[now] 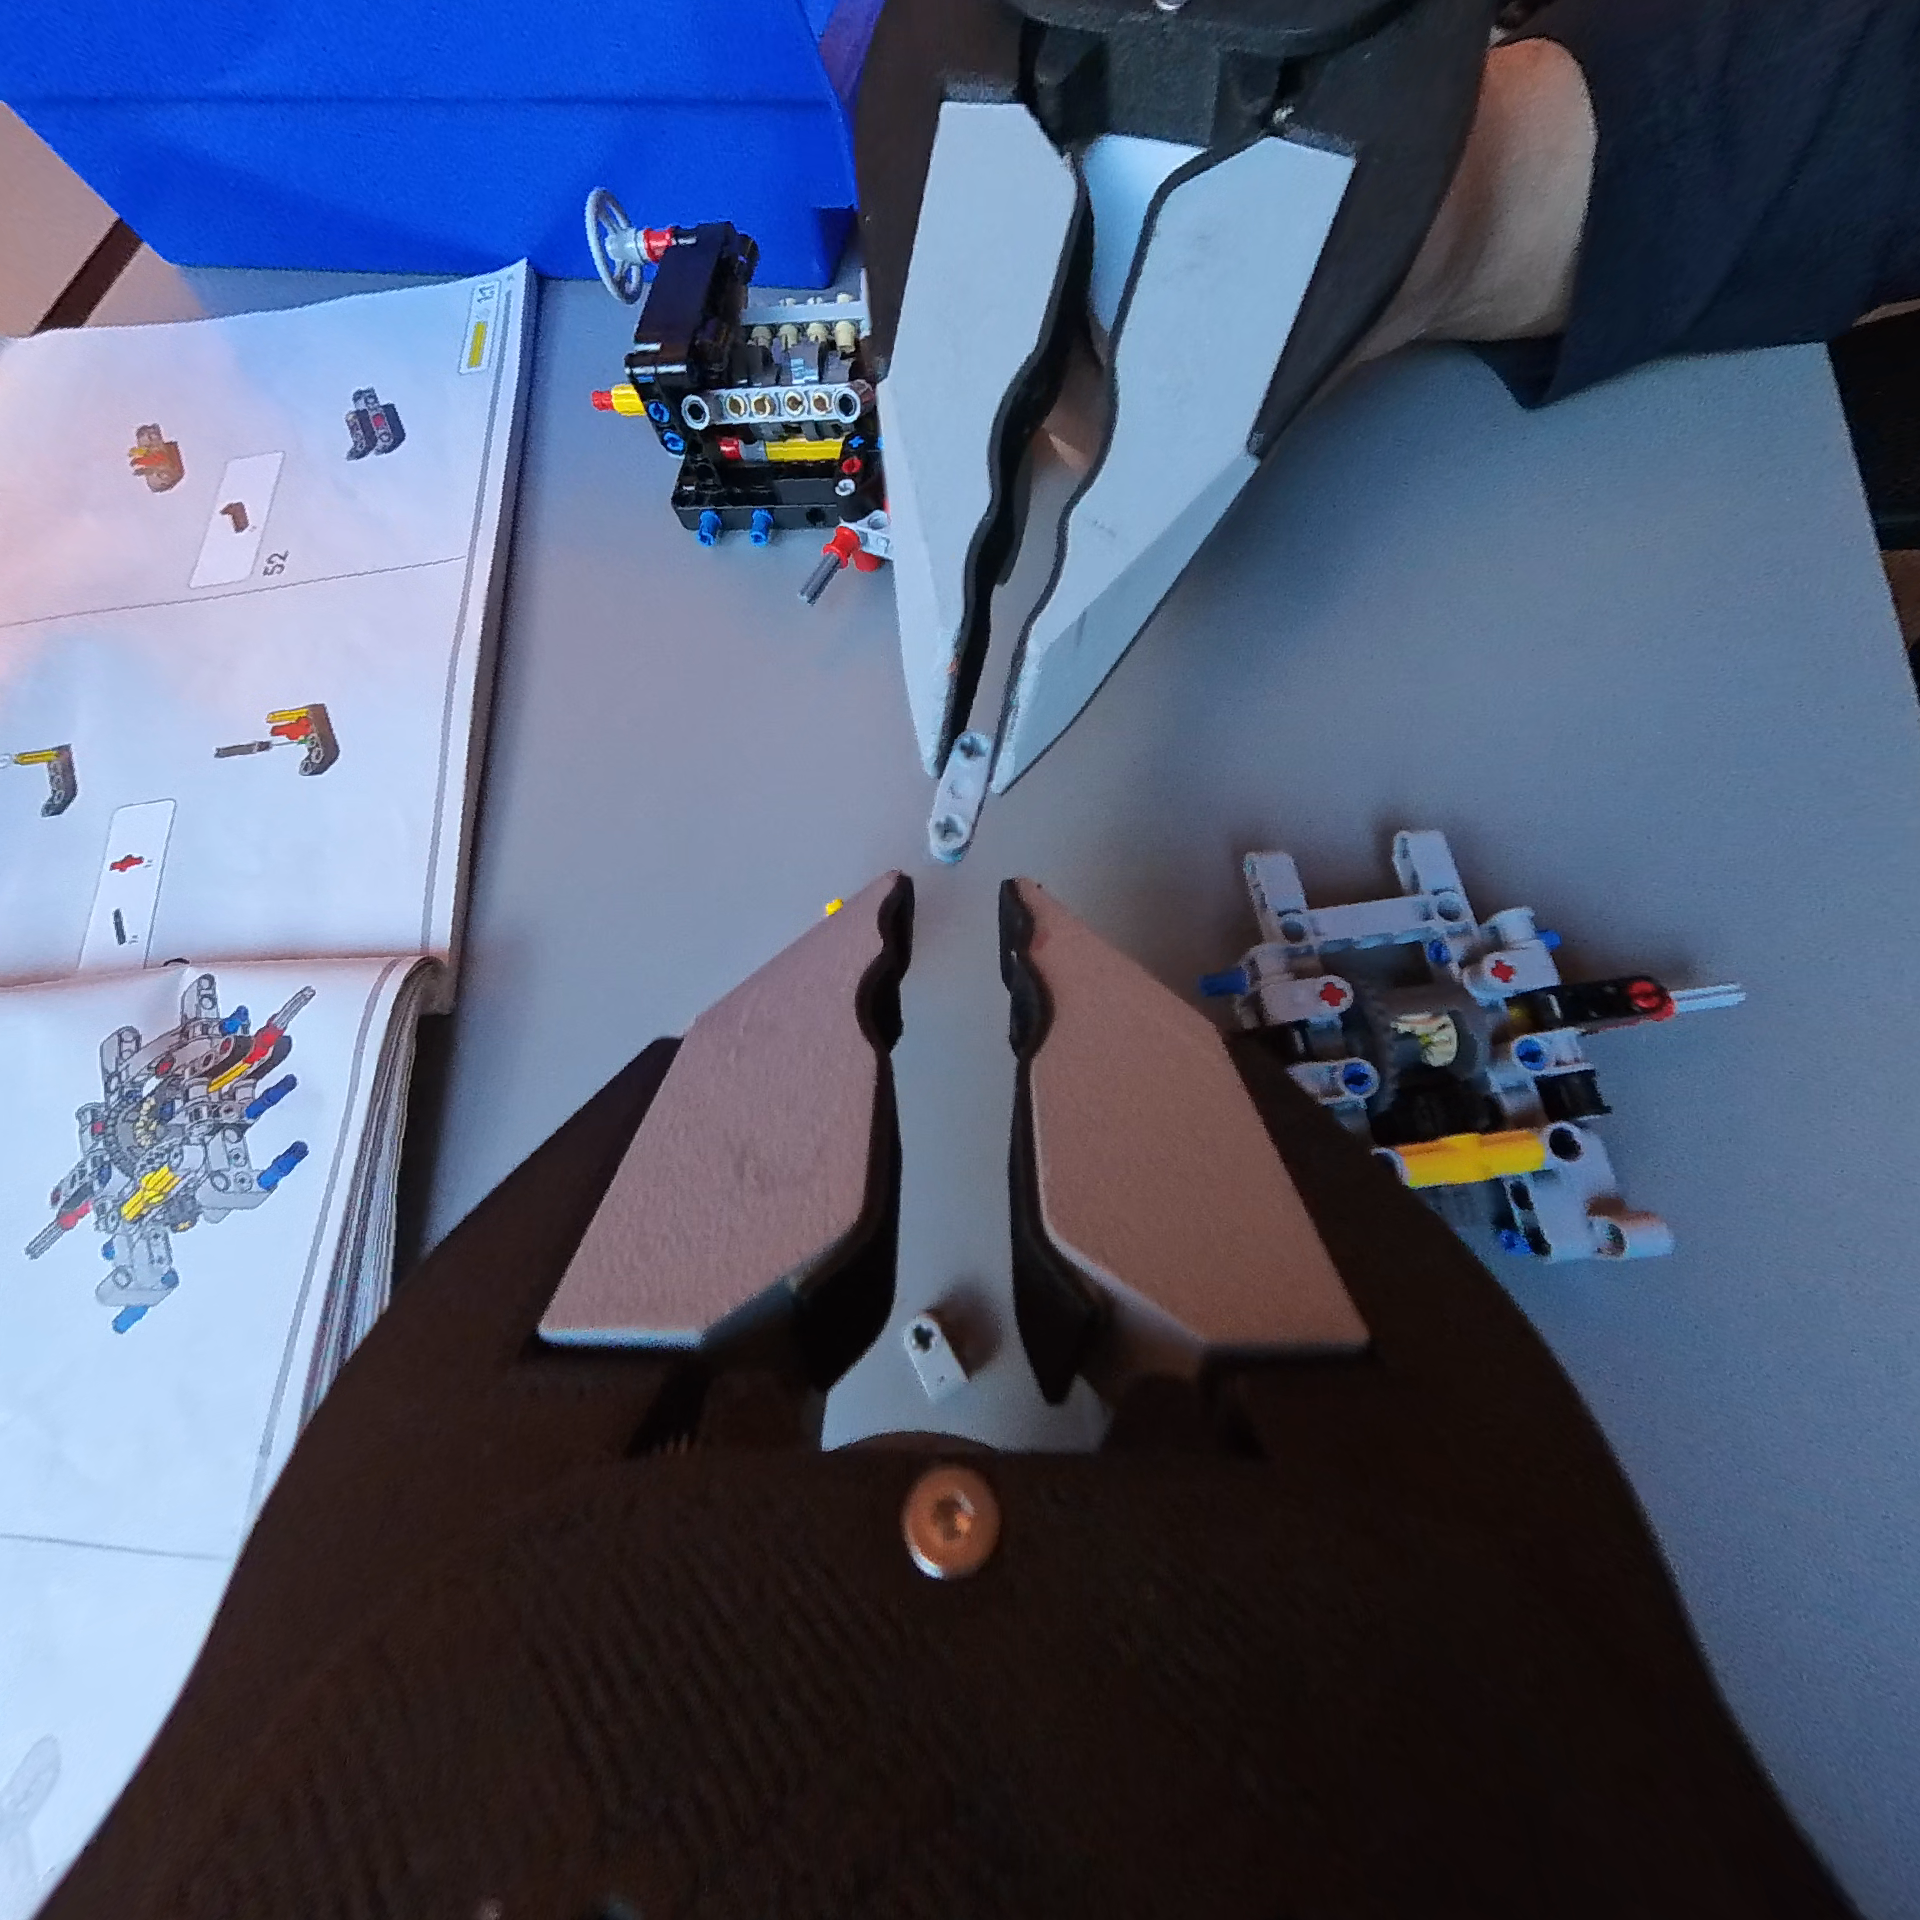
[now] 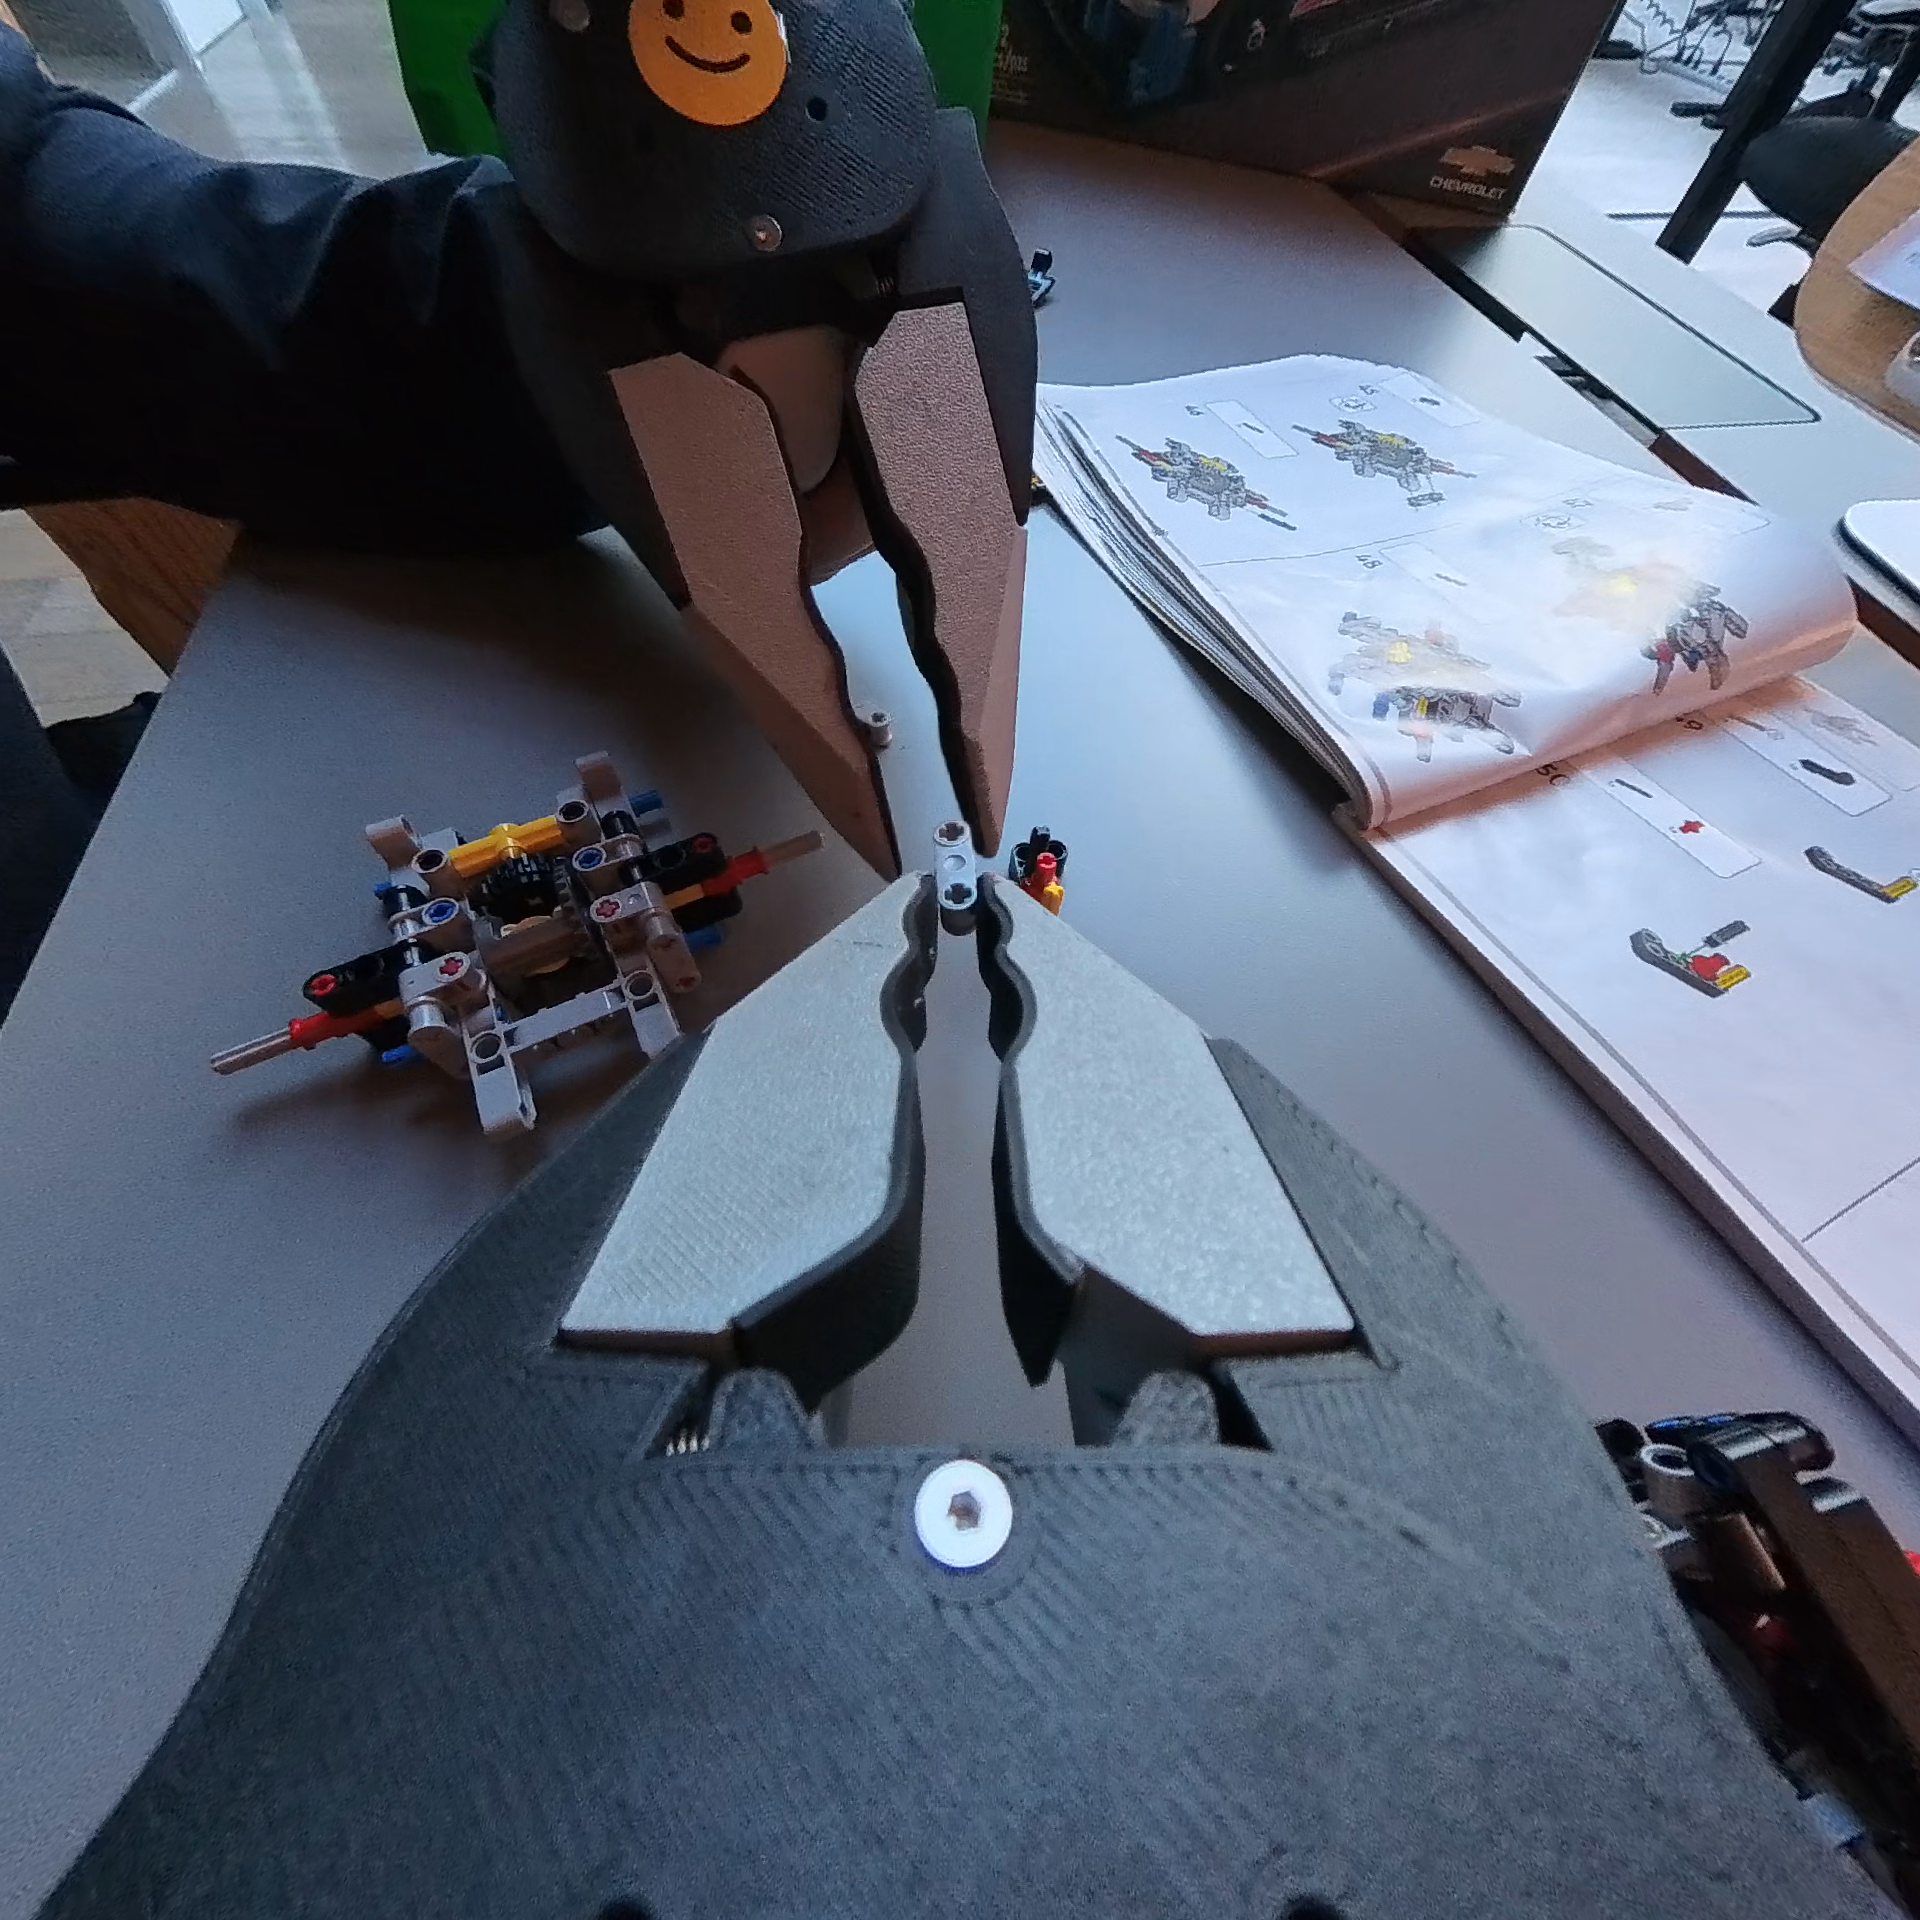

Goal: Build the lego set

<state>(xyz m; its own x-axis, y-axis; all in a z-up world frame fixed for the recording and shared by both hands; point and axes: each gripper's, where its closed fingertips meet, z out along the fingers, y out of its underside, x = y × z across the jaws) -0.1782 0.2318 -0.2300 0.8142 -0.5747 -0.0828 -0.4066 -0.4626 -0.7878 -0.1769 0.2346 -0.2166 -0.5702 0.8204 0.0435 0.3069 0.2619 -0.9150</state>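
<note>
A blue box (image 1: 436,135) stands at the table's (image 1: 1558,623) far left, behind the open instruction booklet (image 1: 239,644); you cannot tell what is inside. Your left gripper (image 1: 954,894), brown-fingered, stands slightly open, holding nothing, its tips just short of the small light-grey beam (image 2: 956,871). Your right gripper (image 2: 956,883) pinches that beam at its tips. A grey gear assembly (image 1: 1455,1049) lies near the right.

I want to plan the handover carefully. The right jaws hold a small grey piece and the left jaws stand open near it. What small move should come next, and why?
Probably ease the left gripper forward until its open jaws flank the free end of the small grey piece. The right gripper pinches only the other end, and the left tips are not around it yet.
</note>
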